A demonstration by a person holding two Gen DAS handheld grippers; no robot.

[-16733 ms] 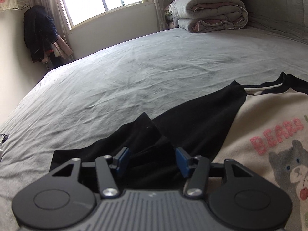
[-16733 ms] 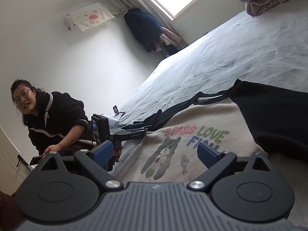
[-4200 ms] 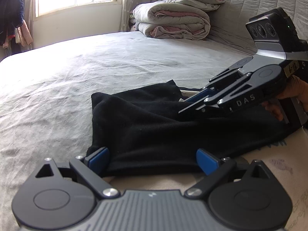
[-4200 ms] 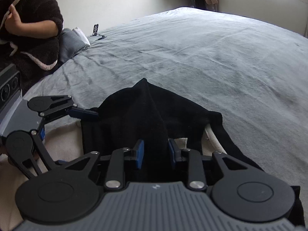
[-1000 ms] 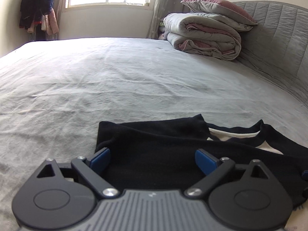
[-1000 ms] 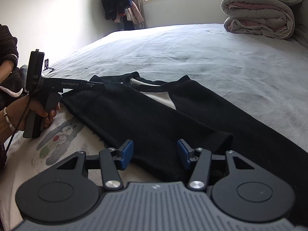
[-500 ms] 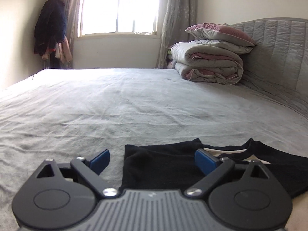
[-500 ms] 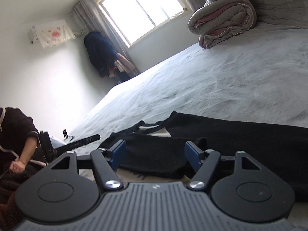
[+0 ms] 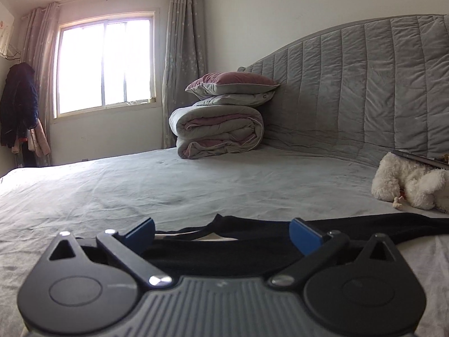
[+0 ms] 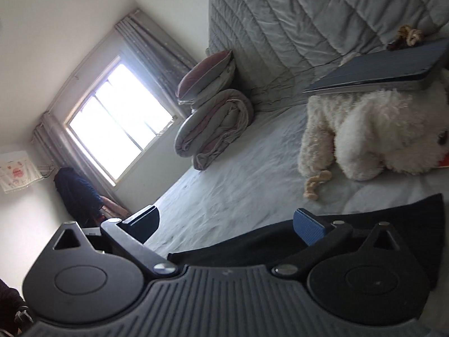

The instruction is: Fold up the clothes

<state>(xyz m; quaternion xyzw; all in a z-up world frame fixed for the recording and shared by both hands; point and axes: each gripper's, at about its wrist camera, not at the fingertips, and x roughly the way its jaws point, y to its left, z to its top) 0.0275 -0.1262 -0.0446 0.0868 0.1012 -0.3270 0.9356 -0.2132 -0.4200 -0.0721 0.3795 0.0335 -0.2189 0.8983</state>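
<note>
A wide bed (image 9: pixel 196 185) with a pale grey sheet fills the room, backed by a quilted grey headboard (image 9: pixel 364 90), with a bright window (image 9: pixel 105 64) on the far wall. A folded quilt topped with pillows (image 9: pixel 221 129) sits at the head of the bed, and a fluffy white soft toy (image 9: pixel 407 182) lies to the right, with a flat dark tablet-like thing (image 10: pixel 387 73) resting on it. The garment to be folded, a black-sleeved top (image 9: pixel 252 241), lies flat on the sheet close to both cameras; a sliver of its cream front shows at the neckline, and one black sleeve (image 9: pixel 393 224) stretches out to the right toward the toy. The left gripper (image 9: pixel 221 231) hovers low over the neckline, its blue-padded fingers spread wide and holding nothing. The right gripper (image 10: pixel 233 224), tilted steeply, is just as wide open and empty above the black cloth (image 10: pixel 364 219) at the sleeve's end. Judging from this, the outstretched sleeve looks like the part left to bring in. To do that well, the fingers should close on the cuff edge alone, not the sheet beneath, lift only slightly, and carry the sleeve across the body so that it lands flat, without dragging the rest of the top out of line.
</note>
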